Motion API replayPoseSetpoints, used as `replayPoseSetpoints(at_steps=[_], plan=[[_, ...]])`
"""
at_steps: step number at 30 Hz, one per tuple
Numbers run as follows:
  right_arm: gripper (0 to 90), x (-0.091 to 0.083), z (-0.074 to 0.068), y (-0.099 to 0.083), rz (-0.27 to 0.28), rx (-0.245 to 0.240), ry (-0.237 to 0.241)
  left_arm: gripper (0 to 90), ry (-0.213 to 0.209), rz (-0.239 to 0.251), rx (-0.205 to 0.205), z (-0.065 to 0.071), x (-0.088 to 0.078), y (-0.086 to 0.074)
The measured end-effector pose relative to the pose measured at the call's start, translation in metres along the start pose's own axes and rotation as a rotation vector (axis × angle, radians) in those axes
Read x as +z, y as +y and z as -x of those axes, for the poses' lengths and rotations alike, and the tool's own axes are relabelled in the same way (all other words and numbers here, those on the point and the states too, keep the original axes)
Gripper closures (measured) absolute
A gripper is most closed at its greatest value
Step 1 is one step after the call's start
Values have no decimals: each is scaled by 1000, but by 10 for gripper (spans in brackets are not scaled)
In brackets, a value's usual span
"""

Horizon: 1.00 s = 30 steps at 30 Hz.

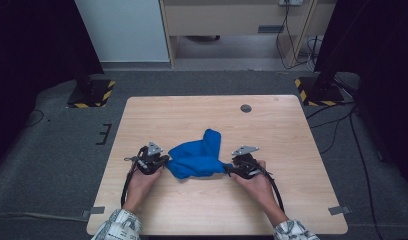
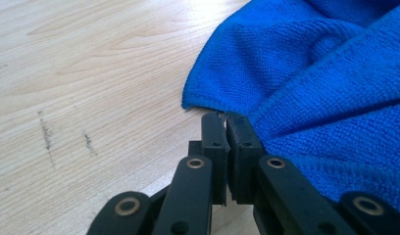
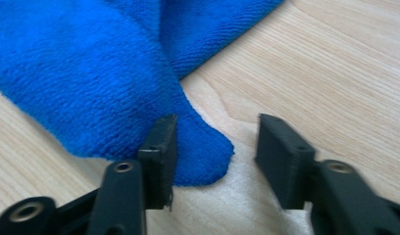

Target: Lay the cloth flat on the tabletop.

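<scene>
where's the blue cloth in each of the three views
High view: the blue cloth lies crumpled at the table's middle, between the two grippers.
Left gripper view: it covers the upper right, its edge pinched in the shut left gripper.
Right gripper view: it spreads across the upper left, one corner reaching between the open right gripper fingers.
Shared landmark: the light wooden table.

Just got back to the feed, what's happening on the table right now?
A person is working a crumpled blue microfibre cloth on the light wooden table with two handheld grippers. The left gripper is shut on the cloth's edge. The right gripper is open, with a cloth corner lying between its jaws, not yet pinched.
</scene>
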State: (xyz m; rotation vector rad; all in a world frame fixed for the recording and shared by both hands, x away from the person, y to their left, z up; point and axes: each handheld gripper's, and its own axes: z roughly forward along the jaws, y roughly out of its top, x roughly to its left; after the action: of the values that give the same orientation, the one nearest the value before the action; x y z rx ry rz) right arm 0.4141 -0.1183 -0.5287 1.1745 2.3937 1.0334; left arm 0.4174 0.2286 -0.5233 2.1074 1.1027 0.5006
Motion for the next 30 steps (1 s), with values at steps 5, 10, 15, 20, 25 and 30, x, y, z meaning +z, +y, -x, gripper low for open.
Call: replayPoseSetpoints(at_steps=[5,10,15,20,25,30], plan=[[845,-3,-3,-4,14,1,71,871,-1,12,-17,-3,-1,-1],[875,-3,-5,-3,7,-15,69,870,6,46,-41,-6,6,1],[877,-13,-2,1,34,-8,52,866,-3,77,-33,-5,8,5],[878,-21,-1,5,49,-12,47,866,-7,81,-57,-10,6,3],[878,-36,2,10,74,-11,37,866,-15,120,-60,-16,-3,2],[879,-47,9,14,88,-9,24,871,-26,130,-58,-16,-5,3]])
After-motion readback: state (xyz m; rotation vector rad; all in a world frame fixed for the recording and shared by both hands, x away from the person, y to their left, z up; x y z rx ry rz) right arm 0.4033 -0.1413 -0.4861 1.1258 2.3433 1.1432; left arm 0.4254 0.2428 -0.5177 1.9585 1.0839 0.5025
